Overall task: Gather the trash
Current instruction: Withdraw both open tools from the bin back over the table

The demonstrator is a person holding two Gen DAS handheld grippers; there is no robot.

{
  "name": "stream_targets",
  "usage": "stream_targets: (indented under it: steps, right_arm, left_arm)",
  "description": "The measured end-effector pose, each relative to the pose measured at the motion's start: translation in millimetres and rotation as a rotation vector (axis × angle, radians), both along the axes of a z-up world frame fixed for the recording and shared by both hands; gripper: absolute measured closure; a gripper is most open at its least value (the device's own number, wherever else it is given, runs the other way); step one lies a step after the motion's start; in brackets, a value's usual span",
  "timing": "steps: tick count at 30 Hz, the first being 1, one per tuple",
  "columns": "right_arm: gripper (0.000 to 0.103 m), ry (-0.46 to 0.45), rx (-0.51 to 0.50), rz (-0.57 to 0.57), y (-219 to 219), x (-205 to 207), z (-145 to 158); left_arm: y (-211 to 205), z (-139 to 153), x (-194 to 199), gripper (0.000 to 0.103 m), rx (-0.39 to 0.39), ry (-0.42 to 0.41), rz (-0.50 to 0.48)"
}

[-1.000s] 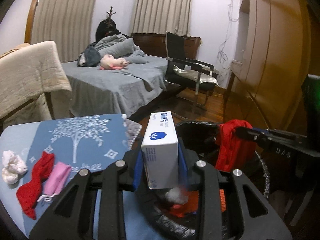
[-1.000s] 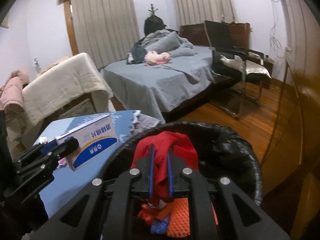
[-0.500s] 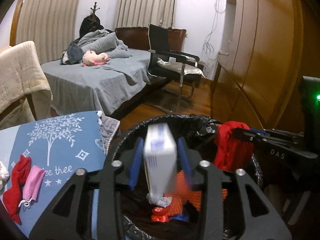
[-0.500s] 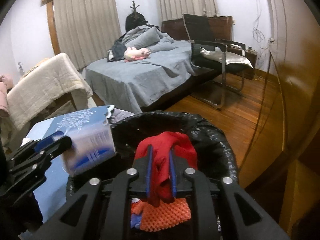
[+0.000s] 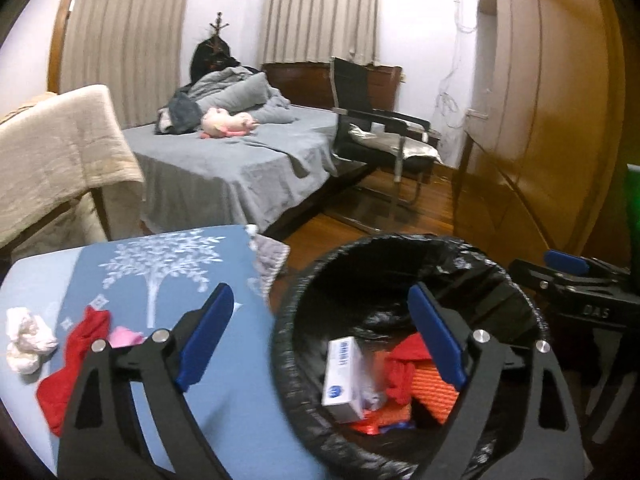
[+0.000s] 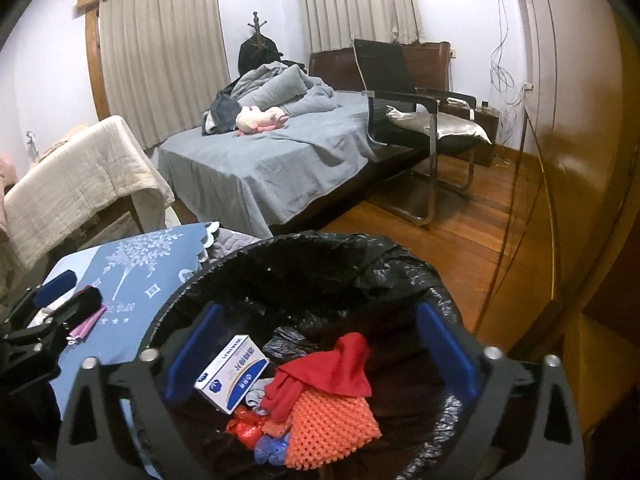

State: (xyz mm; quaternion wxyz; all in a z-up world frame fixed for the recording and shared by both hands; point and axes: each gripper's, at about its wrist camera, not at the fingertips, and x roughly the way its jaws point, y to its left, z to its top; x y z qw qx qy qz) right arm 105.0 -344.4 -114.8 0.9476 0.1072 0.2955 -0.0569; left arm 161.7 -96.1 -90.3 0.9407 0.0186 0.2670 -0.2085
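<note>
In the right wrist view the right gripper (image 6: 316, 354) fills the bottom of the frame with its blue pads spread wide and nothing between them, hanging over the mouth of the bin (image 6: 404, 264), which is lined with a black bag. Inside, at lower centre, lie a white and blue box (image 6: 232, 372), a red cloth (image 6: 332, 372), an orange mesh piece (image 6: 334, 420) and some small red and blue scraps, so this part of the collecting looks done. In the left wrist view the left gripper (image 5: 320, 340) is likewise wide open and empty, one pad over the table and the other over the bin (image 5: 460, 248); the box (image 5: 342, 380) shows in the bin at lower centre. What is left, judging from this view, sits at the lower left on the blue tablecloth (image 5: 160, 264): a second red cloth (image 5: 76, 364), a pink item (image 5: 124, 336) partly hidden behind the gripper, and a white crumpled wad (image 5: 26, 340) close to them nearer the frame edge. Whether all three count as trash cannot be told. Further up the frame are a bed (image 5: 240, 160) with a grey cover and a black chair (image 5: 380, 128), neither part of the job.
</note>
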Motion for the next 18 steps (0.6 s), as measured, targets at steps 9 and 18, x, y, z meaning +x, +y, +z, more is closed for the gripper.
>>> stream_targets:
  steps: [9,18]
  right_arm:
    - [0.006,-0.012,0.005,0.076,36.1,10.0,6.1]
    - [0.006,-0.031,0.013,0.209,110.0,32.4,11.6]
  left_arm:
    - [61.4,10.8,-7.1,0.012,0.029,-0.028,0.133]
    - [132.4,12.5,-12.9,0.011,0.054,-0.029,0.275]
